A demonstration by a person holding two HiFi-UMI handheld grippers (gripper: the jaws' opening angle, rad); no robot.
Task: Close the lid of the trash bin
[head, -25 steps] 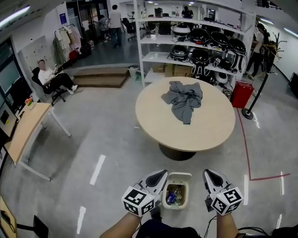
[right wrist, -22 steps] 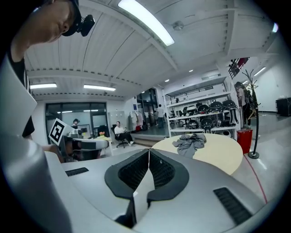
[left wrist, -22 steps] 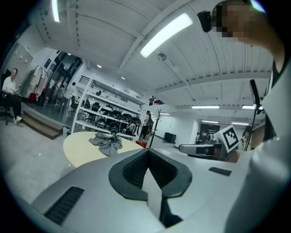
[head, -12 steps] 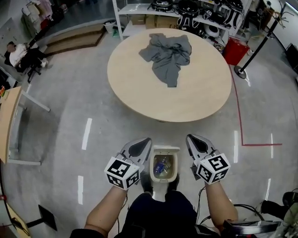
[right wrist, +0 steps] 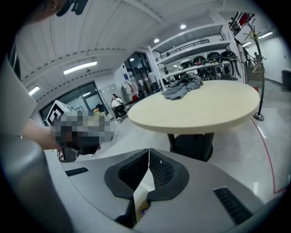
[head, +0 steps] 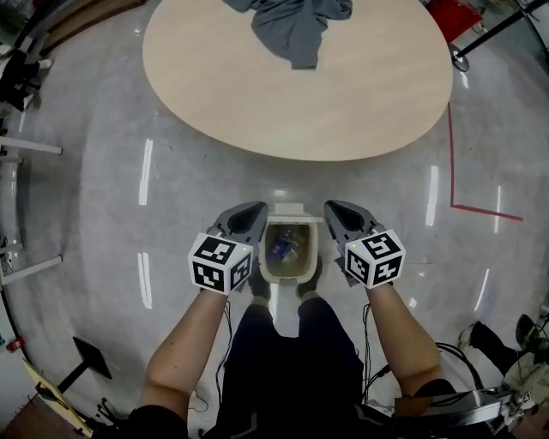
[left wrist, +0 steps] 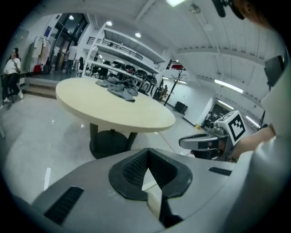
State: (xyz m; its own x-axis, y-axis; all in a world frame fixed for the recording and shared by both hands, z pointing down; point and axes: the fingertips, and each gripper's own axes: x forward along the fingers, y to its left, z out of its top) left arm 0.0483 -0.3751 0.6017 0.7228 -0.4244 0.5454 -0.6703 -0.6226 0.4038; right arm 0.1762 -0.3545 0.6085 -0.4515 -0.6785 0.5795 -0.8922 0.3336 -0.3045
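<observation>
A small cream trash bin [head: 267,267] stands on the floor by the person's feet, with rubbish [head: 281,247] showing inside. Its white lid [head: 289,208] is raised at the far side. My left gripper [head: 250,213] hangs just left of the bin and my right gripper [head: 334,209] just right of it, tips level with the lid. Neither touches the bin. In the left gripper view the left gripper [left wrist: 147,150] is shut on nothing, with the bin [left wrist: 153,196] below it. The right gripper view shows my right gripper [right wrist: 148,149] shut and empty too.
A round beige table [head: 257,86] on a dark pedestal [left wrist: 108,142] stands just beyond the bin, with a grey garment [head: 292,21] lying on it. Red tape [head: 451,163] marks the floor at the right. Cables and gear [head: 506,360] lie at the lower right.
The head view has tipped downward, so the bin and both grippers sit higher in it. The grippers stay either side of the bin, closer to its rim. The lid stays raised.
</observation>
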